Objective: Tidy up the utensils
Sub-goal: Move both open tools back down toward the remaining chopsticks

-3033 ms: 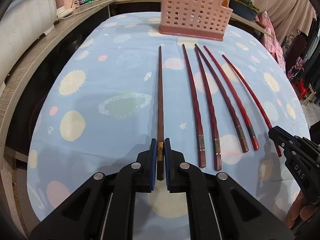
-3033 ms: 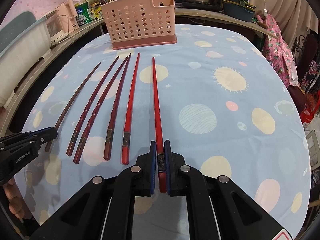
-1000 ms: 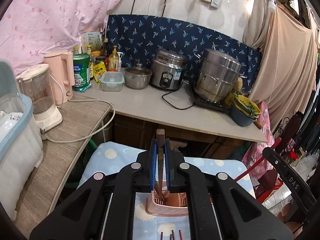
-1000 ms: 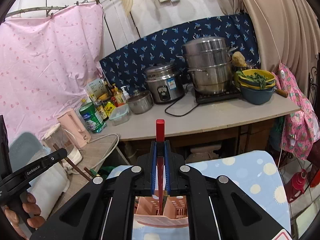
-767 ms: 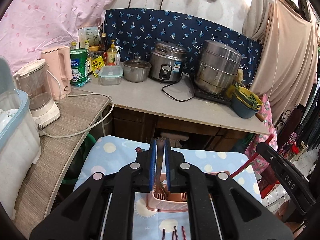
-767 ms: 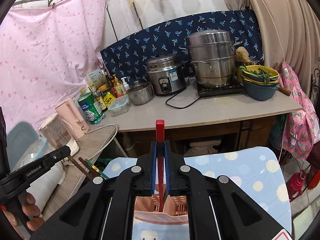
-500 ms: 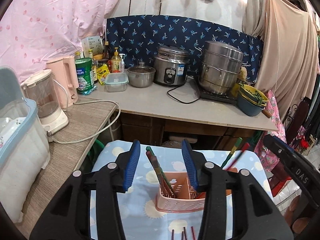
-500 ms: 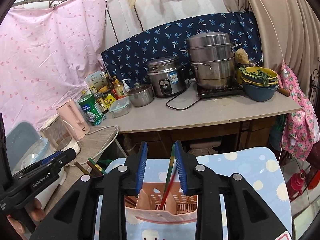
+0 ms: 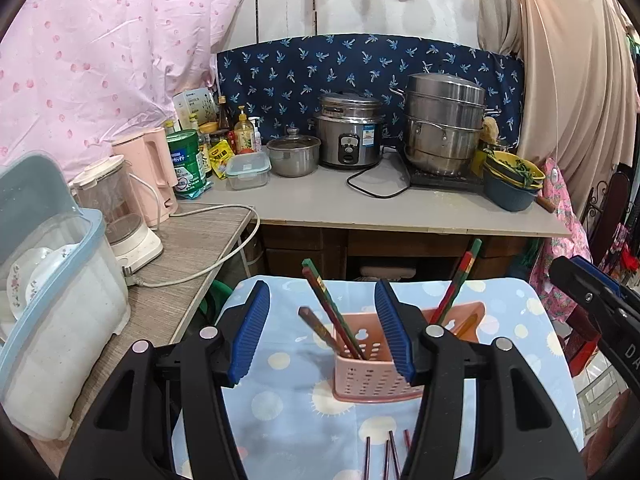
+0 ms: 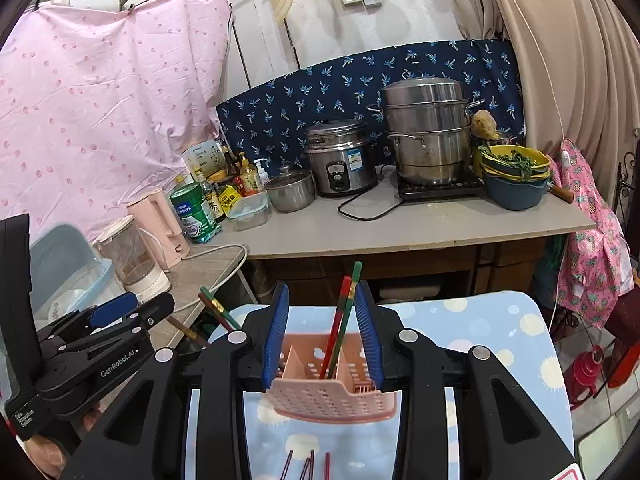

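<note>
Chopsticks point(image 9: 332, 316) lean in the pink basket point(image 9: 372, 376) near the far edge of the bench point(image 9: 288, 412), more point(image 10: 340, 328) standing in its other compartment. Both tongs hover above the basket: the left tongs point(image 9: 324, 332) spread wide and empty, the right tongs point(image 10: 322, 336) parted and empty. Loose chopsticks point(image 9: 386, 456) lie on the cloth nearer in.

Both chopsticks have left the bench for the pink holder point(image 9: 372, 376). The left hand-held gripper point(image 9: 324, 330) and right hand-held gripper point(image 10: 322, 332), earlier clamped on them, have since spread wide, empty.
</note>
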Action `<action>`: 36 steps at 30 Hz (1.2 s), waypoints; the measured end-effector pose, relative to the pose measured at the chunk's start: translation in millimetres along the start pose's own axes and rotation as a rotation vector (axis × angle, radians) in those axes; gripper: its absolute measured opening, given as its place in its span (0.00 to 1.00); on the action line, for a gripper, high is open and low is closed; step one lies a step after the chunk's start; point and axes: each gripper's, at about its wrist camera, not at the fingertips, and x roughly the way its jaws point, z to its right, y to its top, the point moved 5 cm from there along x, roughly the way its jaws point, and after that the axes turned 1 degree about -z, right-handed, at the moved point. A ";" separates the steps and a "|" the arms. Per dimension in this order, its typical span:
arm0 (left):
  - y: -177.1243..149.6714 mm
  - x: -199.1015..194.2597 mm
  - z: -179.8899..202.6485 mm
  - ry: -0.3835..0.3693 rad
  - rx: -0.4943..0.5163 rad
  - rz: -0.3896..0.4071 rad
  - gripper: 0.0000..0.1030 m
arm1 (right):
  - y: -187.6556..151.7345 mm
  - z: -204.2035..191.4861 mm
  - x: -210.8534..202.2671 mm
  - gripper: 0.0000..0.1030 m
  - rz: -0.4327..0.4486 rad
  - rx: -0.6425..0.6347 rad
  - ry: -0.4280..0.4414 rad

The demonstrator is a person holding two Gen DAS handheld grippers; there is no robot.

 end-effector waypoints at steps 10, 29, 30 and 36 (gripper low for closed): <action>-37.9 -28.3 -2.4 0.039 0.009 -0.022 0.52 | -49.3 -1.4 -37.1 0.36 -0.035 -0.038 -0.014; -183.1 -41.2 -25.2 0.076 -0.012 -0.219 0.54 | -238.1 1.6 -66.6 0.36 -0.306 -0.128 -0.100; -191.0 -40.6 -26.0 0.078 -0.011 -0.231 0.55 | -248.0 2.2 -66.7 0.36 -0.324 -0.120 -0.097; -239.3 -38.3 -29.5 0.078 -0.006 -0.291 0.60 | -286.5 0.6 -66.1 0.36 -0.383 -0.112 -0.097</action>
